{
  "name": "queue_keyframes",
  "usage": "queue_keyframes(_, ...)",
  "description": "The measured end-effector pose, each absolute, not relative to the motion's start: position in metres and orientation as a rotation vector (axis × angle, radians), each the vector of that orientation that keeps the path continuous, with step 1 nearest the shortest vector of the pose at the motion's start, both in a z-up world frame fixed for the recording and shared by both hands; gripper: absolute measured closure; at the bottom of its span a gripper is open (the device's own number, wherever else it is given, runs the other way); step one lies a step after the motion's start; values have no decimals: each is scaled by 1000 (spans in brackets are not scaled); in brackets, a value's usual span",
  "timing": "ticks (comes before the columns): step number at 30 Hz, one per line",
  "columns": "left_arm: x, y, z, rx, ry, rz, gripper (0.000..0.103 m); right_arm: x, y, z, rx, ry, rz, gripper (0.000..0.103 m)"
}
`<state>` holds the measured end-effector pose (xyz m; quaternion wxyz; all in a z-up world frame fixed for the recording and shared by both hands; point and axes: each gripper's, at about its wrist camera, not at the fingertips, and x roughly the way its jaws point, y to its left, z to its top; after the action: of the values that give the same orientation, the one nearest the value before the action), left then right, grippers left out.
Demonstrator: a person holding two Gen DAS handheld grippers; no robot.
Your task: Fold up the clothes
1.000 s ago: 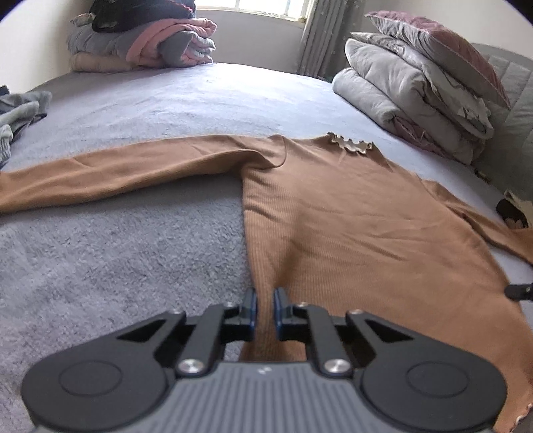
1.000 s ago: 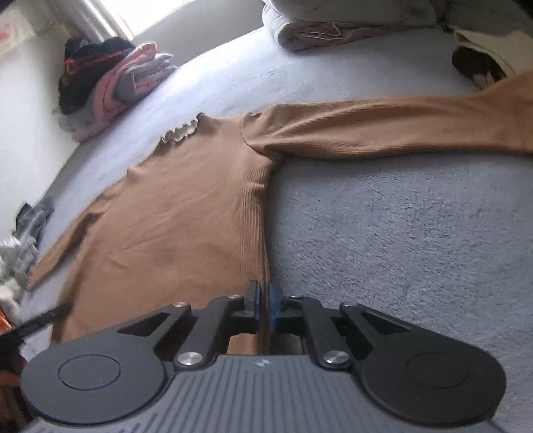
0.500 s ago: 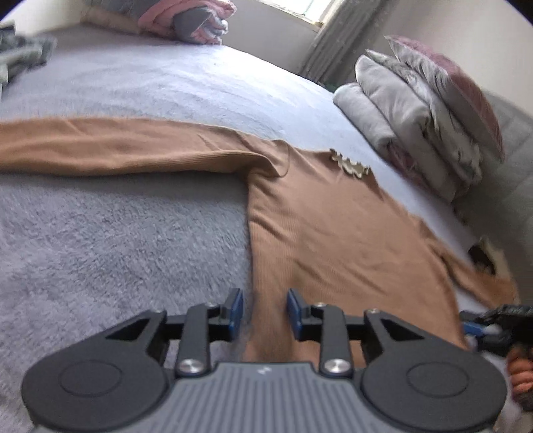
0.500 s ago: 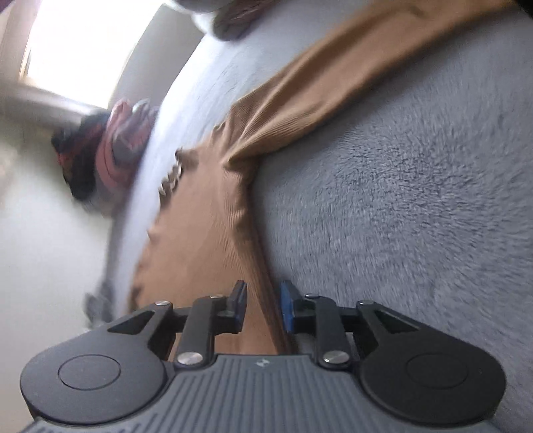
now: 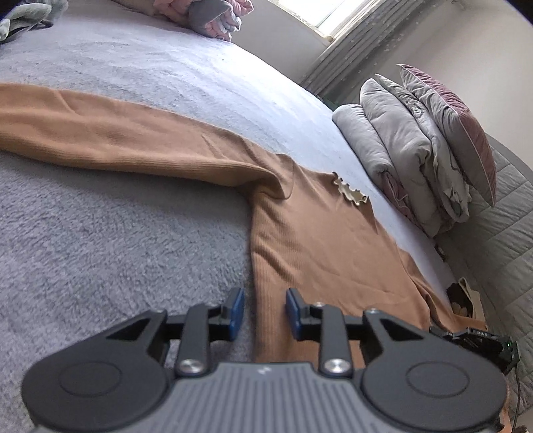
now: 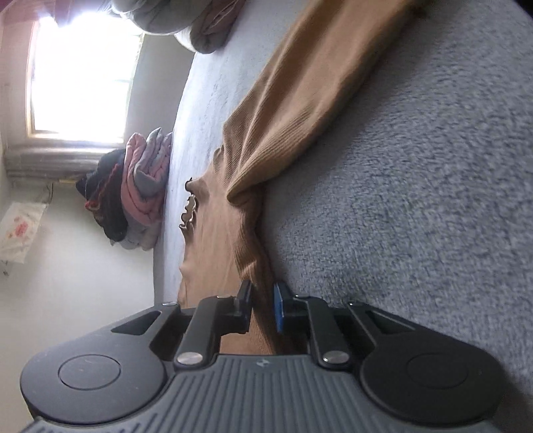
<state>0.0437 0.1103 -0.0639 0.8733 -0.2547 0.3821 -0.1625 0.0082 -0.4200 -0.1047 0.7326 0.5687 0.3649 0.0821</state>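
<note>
The brown sweater (image 5: 316, 253) lies flat on the grey bed (image 5: 116, 239), sleeves outstretched, collar pointing away. The left gripper (image 5: 265, 314) is spread astride its side edge; the right gripper (image 6: 263, 308) is closing on the opposite edge, seemingly not yet pinching. Soft, light knit: take it at the hem corners.

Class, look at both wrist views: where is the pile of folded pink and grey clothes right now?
The folded clothes pile sits at the far edge of the grey bed, below the window. In the left wrist view it peeks in at the top, beyond the brown sweater.
</note>
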Motion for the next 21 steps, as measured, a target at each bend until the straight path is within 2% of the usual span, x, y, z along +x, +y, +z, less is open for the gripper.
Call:
queue_keyframes(4,46,107,-64,-518,790,-337,75,12,-411,-99,1178,799,166,89)
queue_keyframes(5,46,106,-63,-506,788,-335,80,13,-408,-96,1145,799,159,89)
queue_keyframes(6,46,105,-63,-493,787,-334,92,14,-405,-93,1113,799,151,89)
queue_keyframes(7,45,104,-62,-478,785,-323,94,15,-401,-89,1069,799,132,94)
queue_keyframes(13,43,100,-61,-405,770,-278,95,10,-384,-65,838,796,-38,97)
queue_keyframes(16,45,106,-63,-444,784,-298,91,12,-377,-65,755,802,-7,96)
queue_keyframes(21,43,120,-68,-546,806,-328,90,1,-404,-87,1007,829,112,94)
